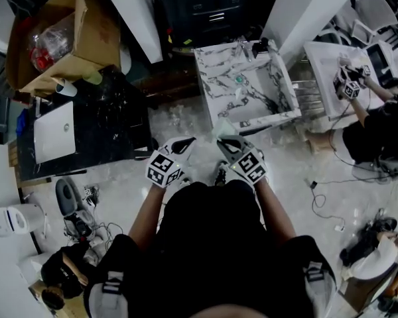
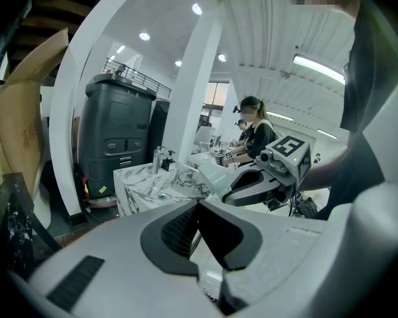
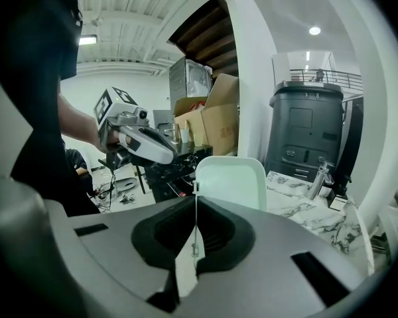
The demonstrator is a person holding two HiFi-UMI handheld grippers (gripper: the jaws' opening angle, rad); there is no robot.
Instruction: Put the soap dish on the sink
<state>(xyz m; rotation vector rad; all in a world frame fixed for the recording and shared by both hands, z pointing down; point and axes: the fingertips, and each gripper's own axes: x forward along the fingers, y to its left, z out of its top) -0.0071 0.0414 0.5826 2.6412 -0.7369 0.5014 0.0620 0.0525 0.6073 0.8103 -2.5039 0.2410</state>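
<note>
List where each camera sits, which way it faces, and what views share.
Head view: on the person's head, facing steeply down at the sink; shows forearms, left gripper, right gripper.
Left gripper view: rides the left gripper, looks along its shut jaws toward the sink and right gripper.
Right gripper view: rides the right gripper, looks along jaws clamped on the soap dish; shows the left gripper.
All three show the sink.

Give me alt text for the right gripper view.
The right gripper holds a pale soap dish upright by its edge. The left gripper hovers at left, and a marble sink stands at right.
</note>
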